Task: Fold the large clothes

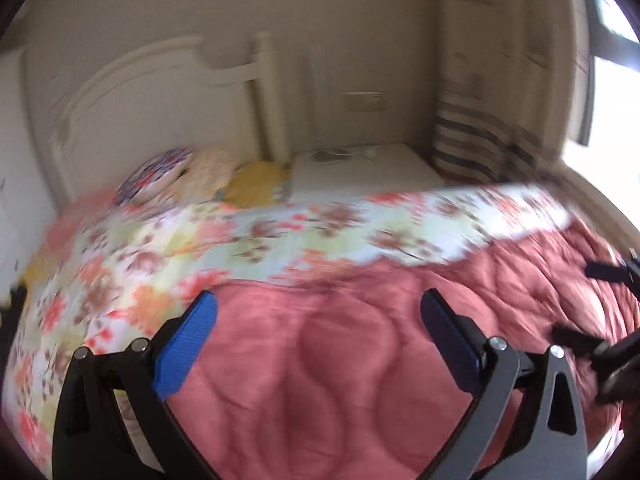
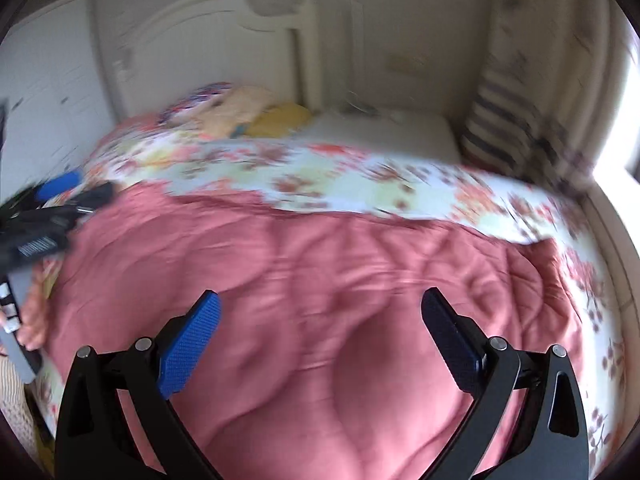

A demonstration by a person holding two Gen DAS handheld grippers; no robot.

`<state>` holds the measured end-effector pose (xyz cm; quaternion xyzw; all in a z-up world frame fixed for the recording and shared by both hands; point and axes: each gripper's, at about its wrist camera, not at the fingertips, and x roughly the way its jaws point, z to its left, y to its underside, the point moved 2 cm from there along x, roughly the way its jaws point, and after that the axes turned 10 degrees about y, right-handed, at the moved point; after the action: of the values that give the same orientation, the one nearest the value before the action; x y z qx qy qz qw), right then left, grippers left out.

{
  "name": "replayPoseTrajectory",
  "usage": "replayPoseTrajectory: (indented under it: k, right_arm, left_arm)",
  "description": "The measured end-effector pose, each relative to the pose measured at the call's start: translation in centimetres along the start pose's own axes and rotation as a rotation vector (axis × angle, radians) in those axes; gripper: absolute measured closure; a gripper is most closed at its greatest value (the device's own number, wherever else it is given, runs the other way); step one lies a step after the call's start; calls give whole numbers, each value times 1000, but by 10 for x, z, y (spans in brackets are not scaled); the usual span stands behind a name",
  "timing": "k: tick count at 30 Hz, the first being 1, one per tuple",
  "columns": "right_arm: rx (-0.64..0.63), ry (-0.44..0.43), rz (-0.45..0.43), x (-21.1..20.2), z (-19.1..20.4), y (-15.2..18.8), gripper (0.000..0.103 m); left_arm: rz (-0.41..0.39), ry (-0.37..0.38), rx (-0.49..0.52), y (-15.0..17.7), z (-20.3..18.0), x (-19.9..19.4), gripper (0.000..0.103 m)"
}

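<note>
I see the pink quilt (image 1: 340,360) spread across the near half of the bed (image 1: 280,232), puffy and rumpled. My left claw (image 1: 318,340) and right claw (image 2: 320,340) both hang spread wide, gripping nothing. Grabbing mid-panel rather than an edge risks a bunched, crooked fold.

left gripper (image 1: 320,340): jaws spread wide, nothing between the blue pads | right gripper (image 2: 320,340): jaws spread wide, empty | both blurred | a hand (image 2: 34,330) grips the left gripper's handle

Black claw (image 1: 318,344) arms, blue ribbed pads (image 1: 184,350), silver screws
</note>
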<state>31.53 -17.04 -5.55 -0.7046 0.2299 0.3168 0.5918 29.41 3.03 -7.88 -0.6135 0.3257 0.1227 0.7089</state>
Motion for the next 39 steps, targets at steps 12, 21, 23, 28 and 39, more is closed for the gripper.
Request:
replayPoseTrajectory:
  k: [12, 21, 23, 28, 39]
  right_arm:
    - [-75, 56, 49, 10, 15, 23, 5]
    - [219, 32, 71, 30, -101, 64, 4]
    - [199, 59, 72, 31, -97, 62, 4]
    - [190, 132, 86, 26, -90, 57, 5]
    - [-62, -6, 16, -18, 12, 86, 4]
  left_arm:
    - [125, -44, -47, 36, 12, 29, 2]
    - [162, -65, -225, 65, 85, 32, 2]
    - [166, -80, -211, 62, 83, 35, 2]
    - [121, -135, -236, 61, 79, 14, 3]
    - [136, -10, 40, 81, -57, -2, 2]
